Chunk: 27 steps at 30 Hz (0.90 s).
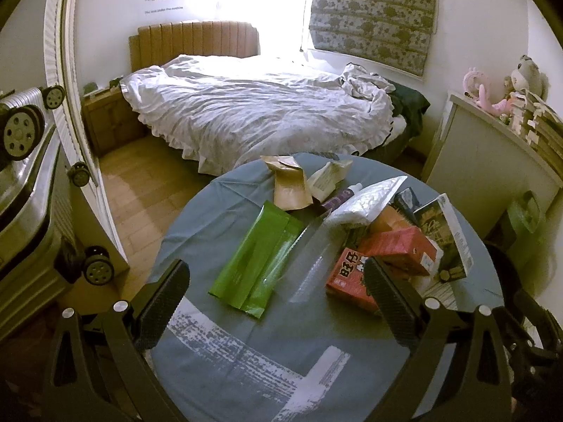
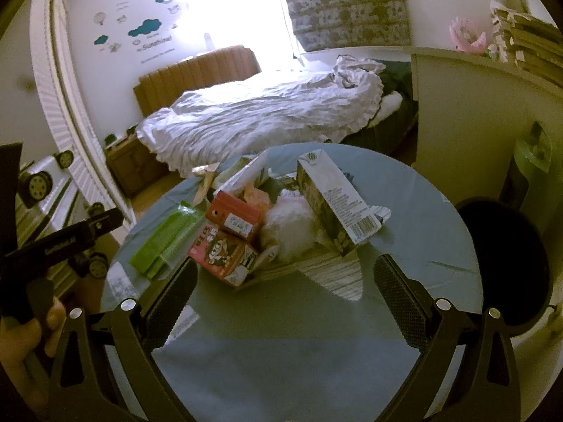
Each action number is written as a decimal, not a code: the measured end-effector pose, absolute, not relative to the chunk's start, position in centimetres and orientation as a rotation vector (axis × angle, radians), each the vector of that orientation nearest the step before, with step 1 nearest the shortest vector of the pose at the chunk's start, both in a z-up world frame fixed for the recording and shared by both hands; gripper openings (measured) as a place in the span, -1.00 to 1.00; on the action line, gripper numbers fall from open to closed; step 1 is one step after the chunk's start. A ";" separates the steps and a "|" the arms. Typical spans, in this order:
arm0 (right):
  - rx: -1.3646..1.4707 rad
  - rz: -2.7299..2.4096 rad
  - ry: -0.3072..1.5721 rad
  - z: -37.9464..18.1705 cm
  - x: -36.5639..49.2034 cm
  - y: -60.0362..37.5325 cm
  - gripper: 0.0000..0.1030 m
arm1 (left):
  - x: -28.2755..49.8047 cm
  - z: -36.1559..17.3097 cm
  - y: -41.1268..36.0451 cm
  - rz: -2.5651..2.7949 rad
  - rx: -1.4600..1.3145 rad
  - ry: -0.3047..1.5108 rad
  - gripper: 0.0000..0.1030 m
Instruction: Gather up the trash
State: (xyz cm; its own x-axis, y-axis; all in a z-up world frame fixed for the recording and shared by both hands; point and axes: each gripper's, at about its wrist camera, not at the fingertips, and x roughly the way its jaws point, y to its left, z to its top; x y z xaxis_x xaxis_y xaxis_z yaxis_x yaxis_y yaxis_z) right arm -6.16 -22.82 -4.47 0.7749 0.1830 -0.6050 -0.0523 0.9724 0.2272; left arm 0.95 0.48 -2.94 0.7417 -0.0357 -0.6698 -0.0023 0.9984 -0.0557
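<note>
Trash covers the far half of a round table (image 1: 197,218) draped in a grey-blue cloth, in a bedroom with an unmade bed (image 1: 253,105) behind it. Nothing has been picked up yet.

Nearest the left gripper (image 1: 278,292) lies a flat green wrapper (image 1: 257,256), its long axis running away from the camera and leaning slightly to the right. It sits almost straight ahead, between the two spread fingers. Just right of it is a clear plastic sleeve (image 1: 309,256), then a red printed carton (image 1: 348,277) partly hidden behind the right finger, with a second red carton (image 1: 397,246) stacked behind it. Farther back are a brown paper pouch (image 1: 290,186) and a silver foil bag (image 1: 366,200).

The left gripper's jaws stand wide apart and hold nothing. The right gripper (image 2: 286,288) is likewise fully spread and empty — it faces the red printed carton (image 2: 221,256), a crumpled white wad (image 2: 292,225) and a tall box (image 2: 334,204) leaning over the pile. A dark bin (image 2: 506,263) sits off the table's right edge, nearer the right arm.

By my reading, the left gripper is better placed for the green wrapper — the wrapper lies flat, so sliding a finger under its near edge may be awkward.
</note>
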 end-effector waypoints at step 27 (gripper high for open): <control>0.262 0.172 0.741 -6.1 -5.3 -23.7 0.92 | 1.1 -3.9 0.7 -0.057 -0.054 0.746 0.90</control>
